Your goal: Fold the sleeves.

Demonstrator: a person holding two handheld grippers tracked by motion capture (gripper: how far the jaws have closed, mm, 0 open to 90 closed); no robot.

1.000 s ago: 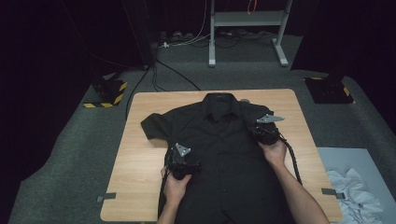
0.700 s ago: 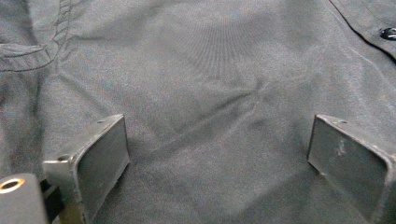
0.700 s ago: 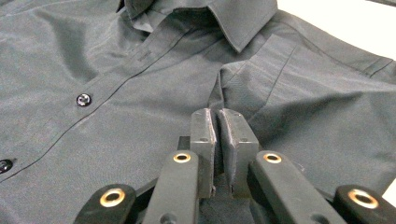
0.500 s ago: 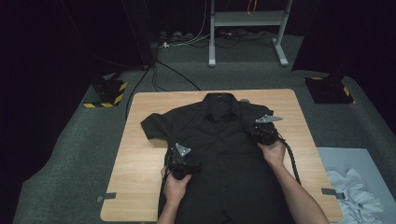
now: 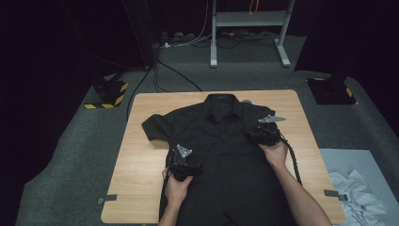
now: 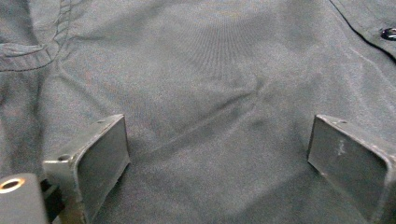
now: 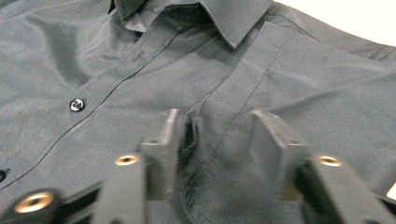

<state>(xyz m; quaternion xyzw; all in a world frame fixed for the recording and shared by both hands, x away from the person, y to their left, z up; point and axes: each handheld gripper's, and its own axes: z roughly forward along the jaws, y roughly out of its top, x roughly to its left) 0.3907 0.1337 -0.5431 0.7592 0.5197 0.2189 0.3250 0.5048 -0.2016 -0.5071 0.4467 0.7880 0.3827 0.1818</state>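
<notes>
- Change since the earlier frames: almost none. Both hands and grippers sit where they did half a second and a full second ago; the shirt has not shifted.
- Shirt (image 5: 221,141): black, short-sleeved, buttoned, lying face up and flat on the table (image 5: 141,155). Collar at the far edge, hem toward the person and running off the near edge. Long axis runs near to far, collar pointing away from the person. One sleeve spreads out to the person's left; on the right side the fabric appears folded in over the chest.
- Right gripper (image 5: 264,134): resting on the shirt's right chest, near the collar. In the right gripper view its fingers (image 7: 164,140) are partly closed with a raised ridge of cloth between them; the gap is not fully shut, so a firm pinch cannot be confirmed.
- Left gripper (image 5: 181,165): resting on the shirt's left side, about mid-body, nearer the hem than the right one. Its fingers (image 6: 100,158) are spread wide, fabric lying flat between them, nothing pinched.
- Key relation: cloth lies directly under and ahead of both grippers; the right is nearer the collar, the left nearer the side seam.
- Surroundings: white cloth (image 5: 357,197) on the floor at right; cables (image 5: 164,75) beyond the table.
</notes>
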